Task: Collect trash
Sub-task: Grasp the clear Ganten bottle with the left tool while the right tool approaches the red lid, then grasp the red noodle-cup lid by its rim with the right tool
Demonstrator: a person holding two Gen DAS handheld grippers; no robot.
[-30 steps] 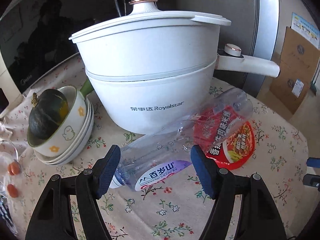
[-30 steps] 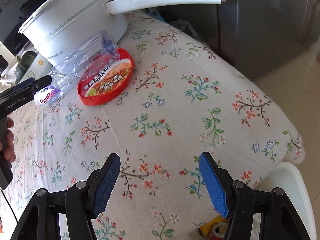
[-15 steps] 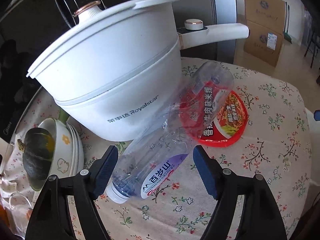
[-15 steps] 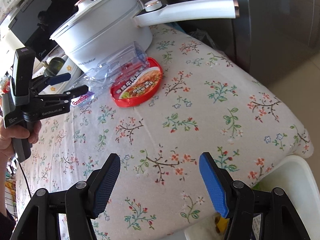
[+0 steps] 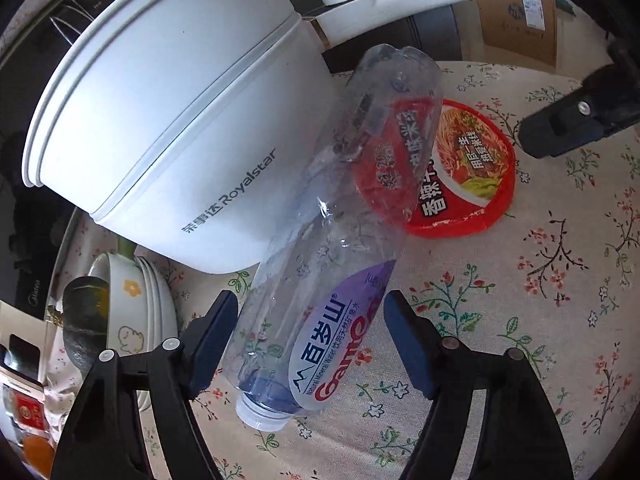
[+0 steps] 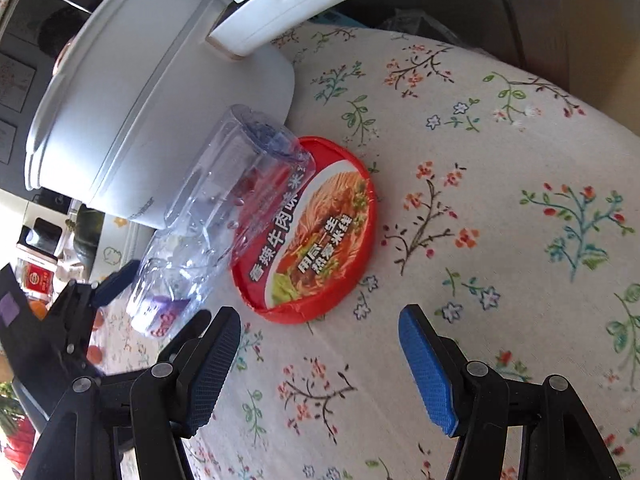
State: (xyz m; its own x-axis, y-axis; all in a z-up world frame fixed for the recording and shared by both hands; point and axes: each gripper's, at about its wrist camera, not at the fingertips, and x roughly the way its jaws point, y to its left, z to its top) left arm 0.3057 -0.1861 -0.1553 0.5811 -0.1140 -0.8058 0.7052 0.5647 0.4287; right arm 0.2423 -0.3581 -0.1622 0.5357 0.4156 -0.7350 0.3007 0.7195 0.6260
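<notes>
Nothing collected yet: left gripper [image 5: 310,340], jaws apart, straddling bottle [image 5: 332,248] lower centre; right gripper [image 6: 320,354], jaws apart, nearing noodle lid [image 6: 308,236].

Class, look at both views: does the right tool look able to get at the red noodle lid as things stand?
Probably yes. The right tool stands open just short of the red noodle lid, with only bare tablecloth between them. But the clear bottle lies across the lid's far side, so only its near edge is free.
</notes>
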